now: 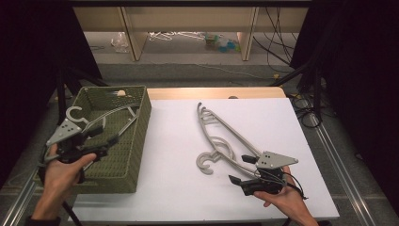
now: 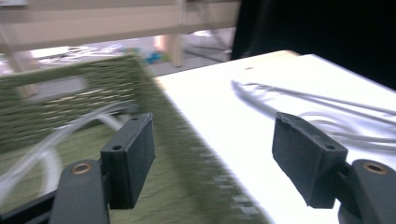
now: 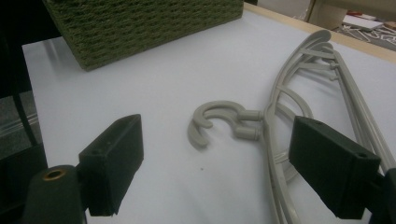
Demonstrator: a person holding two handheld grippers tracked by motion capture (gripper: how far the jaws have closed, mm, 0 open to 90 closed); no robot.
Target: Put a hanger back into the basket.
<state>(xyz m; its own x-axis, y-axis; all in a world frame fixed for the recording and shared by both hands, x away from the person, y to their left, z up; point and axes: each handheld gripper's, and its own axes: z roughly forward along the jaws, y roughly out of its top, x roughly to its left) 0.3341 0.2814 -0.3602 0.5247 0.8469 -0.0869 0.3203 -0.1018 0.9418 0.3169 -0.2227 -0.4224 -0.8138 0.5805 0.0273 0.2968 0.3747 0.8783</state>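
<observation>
Two or more grey plastic hangers (image 1: 221, 136) lie stacked on the white table (image 1: 174, 188), their hooks (image 3: 215, 122) pointing toward the front. Another grey hanger (image 1: 101, 117) rests inside the green woven basket (image 1: 141, 127) at the left. My left gripper (image 1: 104, 136) hovers over the basket's front part with its jaws wide apart and nothing between them; its own view has the basket (image 2: 56, 107) at left and the table's hangers (image 2: 327, 112) at right. My right gripper (image 1: 240, 168) sits open at the front right, its jaws level with the hangers' near ends and not touching them.
A wooden strip (image 1: 211, 92) runs along the table's far edge. Beyond it stand wooden shelf legs (image 1: 134, 40) with clutter on the floor. Dark stands and cables (image 1: 306, 103) flank the table's right side.
</observation>
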